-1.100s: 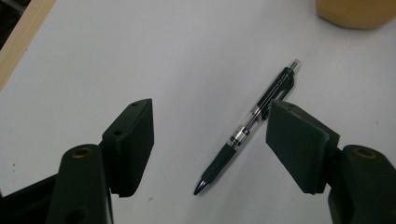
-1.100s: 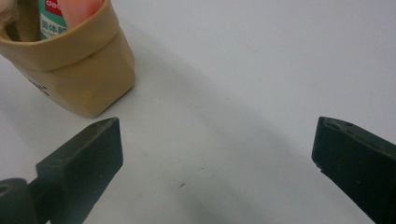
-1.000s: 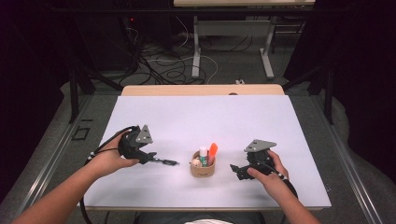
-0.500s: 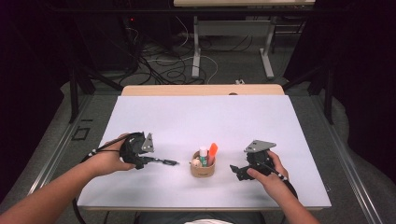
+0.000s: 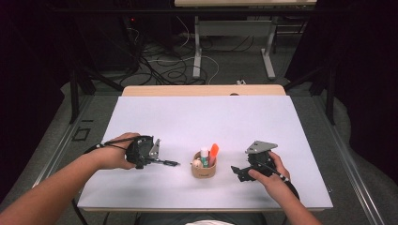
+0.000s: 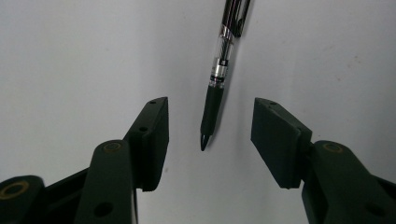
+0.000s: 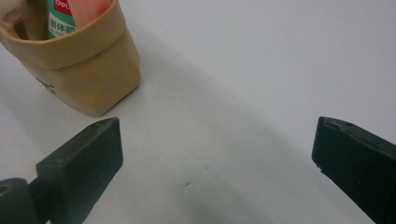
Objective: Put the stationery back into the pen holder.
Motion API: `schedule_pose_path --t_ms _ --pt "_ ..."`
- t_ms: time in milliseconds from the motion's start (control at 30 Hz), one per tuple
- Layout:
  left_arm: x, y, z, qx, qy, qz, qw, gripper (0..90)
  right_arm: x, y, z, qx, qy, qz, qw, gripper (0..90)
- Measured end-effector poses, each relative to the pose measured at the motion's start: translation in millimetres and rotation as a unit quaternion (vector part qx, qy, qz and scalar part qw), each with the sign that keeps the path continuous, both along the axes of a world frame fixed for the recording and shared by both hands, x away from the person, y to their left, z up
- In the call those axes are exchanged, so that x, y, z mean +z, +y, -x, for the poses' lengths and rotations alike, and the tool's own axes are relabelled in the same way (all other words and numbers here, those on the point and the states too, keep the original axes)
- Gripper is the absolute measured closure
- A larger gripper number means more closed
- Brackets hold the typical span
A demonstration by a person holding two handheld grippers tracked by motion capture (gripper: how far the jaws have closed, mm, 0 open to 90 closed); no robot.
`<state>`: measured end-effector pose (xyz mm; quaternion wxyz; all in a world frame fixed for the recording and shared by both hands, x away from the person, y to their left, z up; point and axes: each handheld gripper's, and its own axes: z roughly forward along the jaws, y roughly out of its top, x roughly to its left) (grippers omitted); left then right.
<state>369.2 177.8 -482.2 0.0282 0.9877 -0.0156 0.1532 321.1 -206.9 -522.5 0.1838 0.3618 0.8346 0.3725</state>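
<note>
Left gripper view: left hand-held gripper [image 6: 208,135] closing w/ pen [image 6: 219,74] tip between, untouched (tan pouch [image 5: 203,168] nearby).

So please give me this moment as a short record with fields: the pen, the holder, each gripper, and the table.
pen: black pen lying flat on the table, tip between the left gripper's jaws, not touched by either
left gripper: left gripper low over the pen, jaws have just been closing, gaps remain on both sides
right gripper: right gripper jaws wide open, nothing between them, beside the holder
holder: tan paper holder upright, with a glue stick and an orange marker inside
table: white table top
</note>
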Motion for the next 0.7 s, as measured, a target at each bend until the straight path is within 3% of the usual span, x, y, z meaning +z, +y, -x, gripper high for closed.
schedule_pose_path --t_ms 233,700 --pt "-13.9 0.1 -5.7 -0.01 0.007 -0.015 0.9998 53.1 -0.6 -0.5 -0.2 0.0 0.0 0.0 1.0 1.7" --pt "-31.3 3.2 -13.7 -0.015 0.006 -0.02 0.9997 60.7 -1.7 0.3 -0.1 -0.003 0.003 -0.001 1.0 1.8"
